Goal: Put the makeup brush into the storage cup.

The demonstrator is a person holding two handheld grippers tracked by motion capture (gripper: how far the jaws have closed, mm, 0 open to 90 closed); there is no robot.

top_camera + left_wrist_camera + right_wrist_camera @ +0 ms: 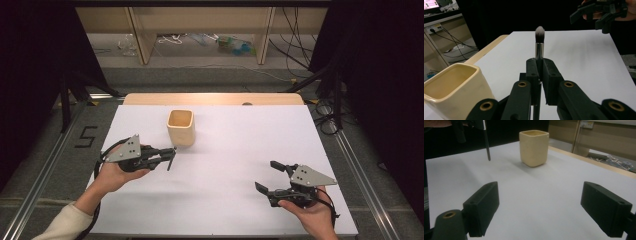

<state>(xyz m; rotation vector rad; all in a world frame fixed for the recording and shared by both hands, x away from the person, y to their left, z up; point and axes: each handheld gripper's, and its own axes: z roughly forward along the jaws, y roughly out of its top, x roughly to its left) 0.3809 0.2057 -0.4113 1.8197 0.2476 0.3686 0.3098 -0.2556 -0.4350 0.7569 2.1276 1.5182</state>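
Grey-white bristles top the makeup brush (pixel 539 46), whose silver ferrule and thin black handle run down between the jaws of the left gripper (pixel 539 65); those jaws are clenched on the brush, pinching it just below the ferrule so that it stands upright in the left gripper view, bristle end away from the table. From above, the same brush (pixel 170 159) shows as a short dark stick at the tip of the left gripper (pixel 169 152), lifted off the white table (pixel 230 165) over its left half, with the person's left hand (pixel 114 174) wrapped around the gripper body. In the right gripper view the lower end of the handle (pixel 487 147) hangs in the air above the sheet without touching it. Just beside the brush, toward the far side of the table, stands a cream ceramic cup (pixel 180 127), square-sided with rounded corners, upright and open at the top; it is near the clenched jaws but apart from them. Well apart, over the right near part of the table, the right gripper (pixel 272 178) is held in the right hand (pixel 312 212), its two black jaws spread wide with nothing between them, aimed toward the cup (pixel 534 147). A pale wooden edge (pixel 212 98) runs along the far side of the table.
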